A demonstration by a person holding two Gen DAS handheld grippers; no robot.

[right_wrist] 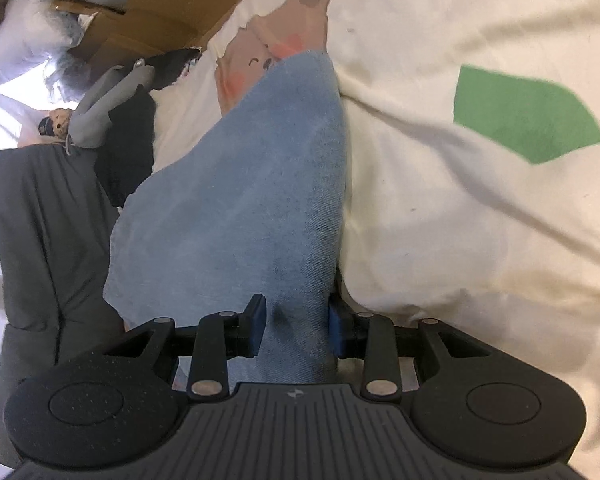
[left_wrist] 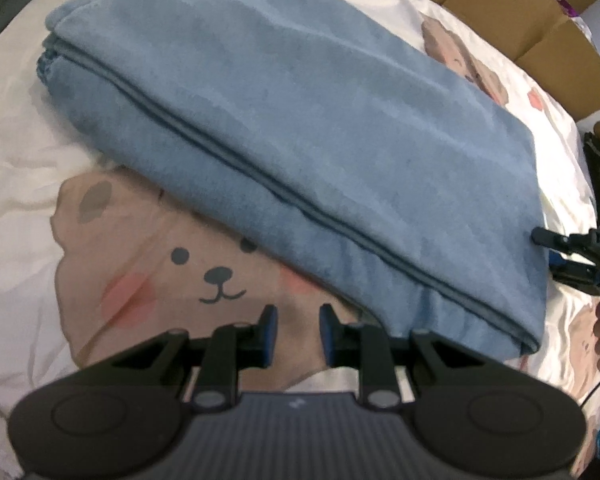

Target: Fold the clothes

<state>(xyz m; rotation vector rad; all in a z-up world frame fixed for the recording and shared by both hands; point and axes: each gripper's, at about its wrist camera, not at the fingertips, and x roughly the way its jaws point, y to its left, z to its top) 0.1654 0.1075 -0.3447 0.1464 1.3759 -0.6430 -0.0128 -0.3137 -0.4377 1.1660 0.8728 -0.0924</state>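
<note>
Denim, folded blue jeans (left_wrist: 300, 128) mid-frame: heavy, limp, grippy; best taken at stacked edges, where right gripper (right_wrist: 296, 326) pinches a corner; left gripper (left_wrist: 298, 330) spread, empty.

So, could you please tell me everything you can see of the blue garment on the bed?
The blue garment looks like soft, faded denim, folded into a long flat bundle of several layers with a dark seam running along it. It lies diagonally on the cream bear-print sheet, partly covering a printed bear. The right gripper pinches one end between its blue pads, while the left gripper hovers empty beside its near edge.
</note>
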